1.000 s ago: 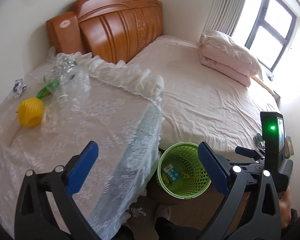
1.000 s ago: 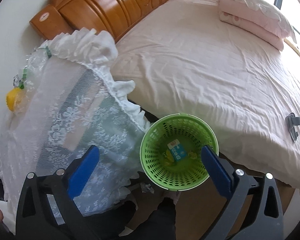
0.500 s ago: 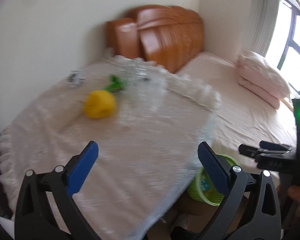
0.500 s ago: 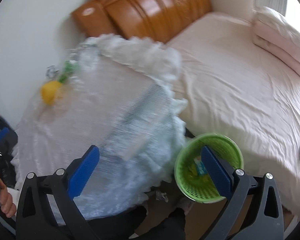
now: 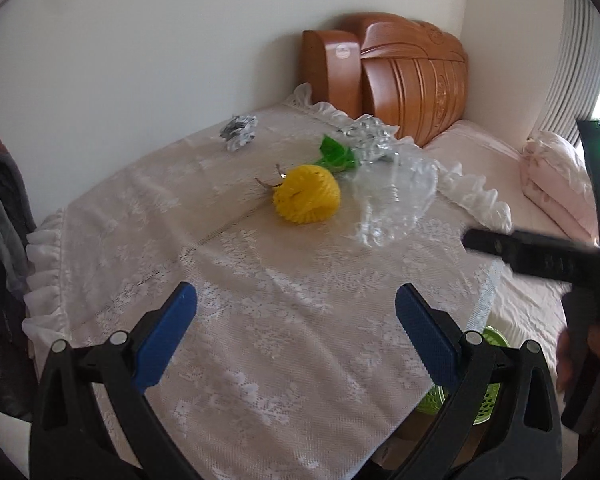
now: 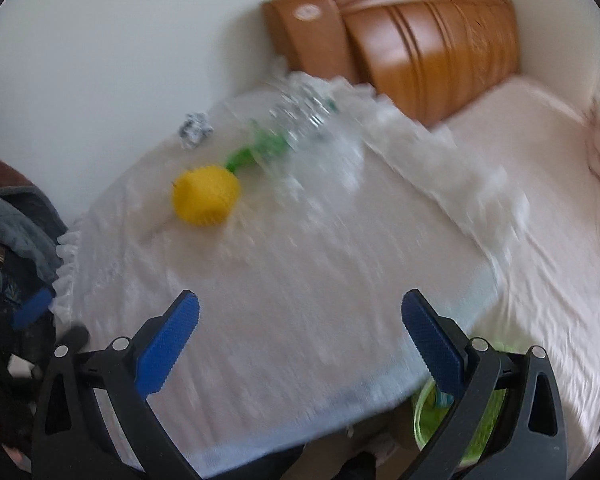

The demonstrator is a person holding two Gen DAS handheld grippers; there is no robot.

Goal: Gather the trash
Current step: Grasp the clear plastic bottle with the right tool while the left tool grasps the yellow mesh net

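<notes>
On the lace-covered table (image 5: pixel 260 300) lie a yellow foam fruit net (image 5: pixel 306 194), a green plastic scrap (image 5: pixel 336 154), crumpled clear plastic (image 5: pixel 392 196) and a small silver foil ball (image 5: pixel 239 133). My left gripper (image 5: pixel 296 320) hangs open over the near part of the table, nothing between its blue pads. In the blurred right wrist view, my right gripper (image 6: pixel 300 328) is also open and empty above the table (image 6: pixel 300 280), with the yellow net (image 6: pixel 205 196) and foil ball (image 6: pixel 194 130) further off. A green basket (image 6: pixel 456 412) stands on the floor at the table's right corner.
A bed (image 5: pixel 540 200) with pink sheets and a wooden headboard (image 5: pixel 412 80) borders the table on the right. Folded pink bedding (image 5: pixel 556 176) lies by the window. Dark clothing (image 5: pixel 0 240) hangs at the left edge. The basket rim (image 5: pixel 488 360) peeks out under the table edge.
Both grippers have swung from above the green basket up and left to over the table. The trash on the table now lies ahead of both; both stayed open.
</notes>
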